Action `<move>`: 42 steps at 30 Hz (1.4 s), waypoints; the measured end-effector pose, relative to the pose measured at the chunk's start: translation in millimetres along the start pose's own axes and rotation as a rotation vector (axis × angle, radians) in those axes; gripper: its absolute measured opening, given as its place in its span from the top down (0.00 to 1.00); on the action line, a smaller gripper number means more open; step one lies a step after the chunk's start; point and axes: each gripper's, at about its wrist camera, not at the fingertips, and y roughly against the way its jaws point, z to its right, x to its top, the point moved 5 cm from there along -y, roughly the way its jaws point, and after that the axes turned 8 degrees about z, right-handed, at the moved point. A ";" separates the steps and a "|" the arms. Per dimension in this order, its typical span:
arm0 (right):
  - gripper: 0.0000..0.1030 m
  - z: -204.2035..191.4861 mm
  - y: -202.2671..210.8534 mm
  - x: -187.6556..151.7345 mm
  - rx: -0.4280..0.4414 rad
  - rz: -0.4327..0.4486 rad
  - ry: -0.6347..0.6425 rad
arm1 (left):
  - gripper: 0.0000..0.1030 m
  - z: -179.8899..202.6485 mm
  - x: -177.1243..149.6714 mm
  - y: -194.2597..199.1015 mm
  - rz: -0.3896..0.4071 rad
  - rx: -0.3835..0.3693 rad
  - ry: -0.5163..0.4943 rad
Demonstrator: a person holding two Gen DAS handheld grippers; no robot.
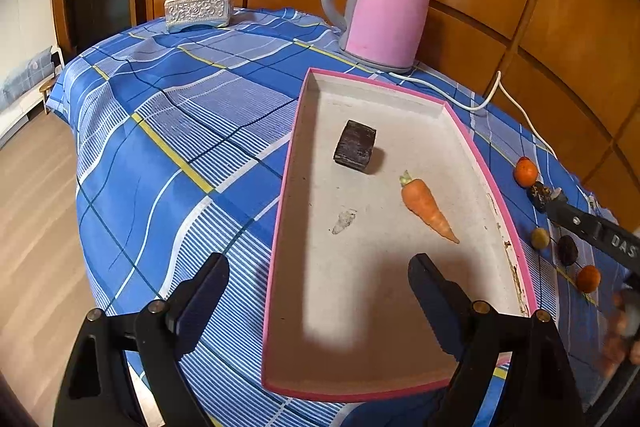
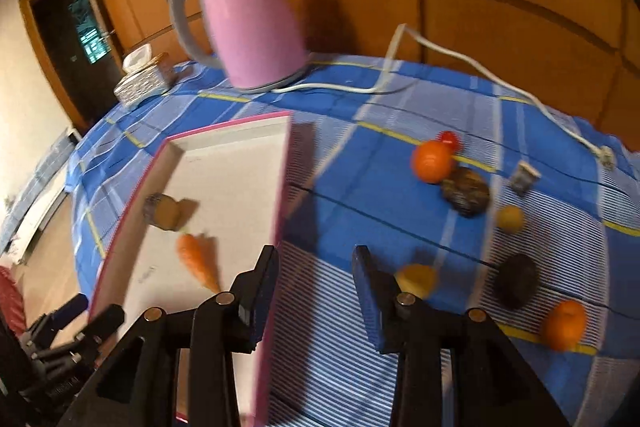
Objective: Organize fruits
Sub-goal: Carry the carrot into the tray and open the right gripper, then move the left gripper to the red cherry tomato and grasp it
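You are holding the left hand-held gripper point(image 1: 318, 279) with its fingers wide apart and nothing between them, hovering over the near end of the pink-rimmed tray point(image 1: 280, 219). The tray is sitting on the worktop point(image 1: 168, 131), which is covered in a blue checked cloth, toward its right side. A carrot point(image 1: 428, 207) is lying inside the tray near its right rim, tip toward you, and a dark block point(image 1: 355, 146) is lying further back in the tray, apart from the carrot.

Your right hand-held gripper point(image 2: 316, 283) is hanging over the cloth just past the tray's right rim, its fingers partly apart and empty. The right view is blurred.

Loose pieces are lying on the worktop right of the tray: an orange point(image 2: 432, 161) touching a brown rough lump point(image 2: 466, 191), a small red fruit point(image 2: 450, 140) behind the orange, a small yellow fruit point(image 2: 510, 219), a dark oval fruit point(image 2: 520, 281), a second orange point(image 2: 566, 325) near the front right edge, and a yellowish piece point(image 2: 418, 279) just beside the right finger.

A pink kettle point(image 1: 384, 3) is standing at the back edge, a tissue box point(image 1: 199, 7) at the back left corner.
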 end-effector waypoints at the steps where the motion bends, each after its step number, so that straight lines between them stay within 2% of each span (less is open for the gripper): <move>1: 0.63 4.4 4.0 -1.0 -0.013 0.010 -0.001 | 0.11 0.6 0.0 0.5 0.000 0.000 -0.001; 10: 0.63 44.9 31.8 -15.0 -0.131 0.059 -0.012 | 0.11 2.9 0.3 1.7 0.002 0.002 -0.005; 25: 0.63 128.6 65.9 -42.9 -0.322 0.083 -0.138 | 0.10 9.1 1.0 3.3 0.002 0.001 -0.023; 36: 0.62 219.7 108.5 -61.9 -0.584 0.133 -0.332 | 0.10 14.1 0.5 3.1 -0.002 -0.003 -0.040; 42: 0.52 260.6 117.8 -82.0 -0.727 0.107 -0.418 | 0.09 18.0 -0.5 1.7 -0.007 -0.005 -0.057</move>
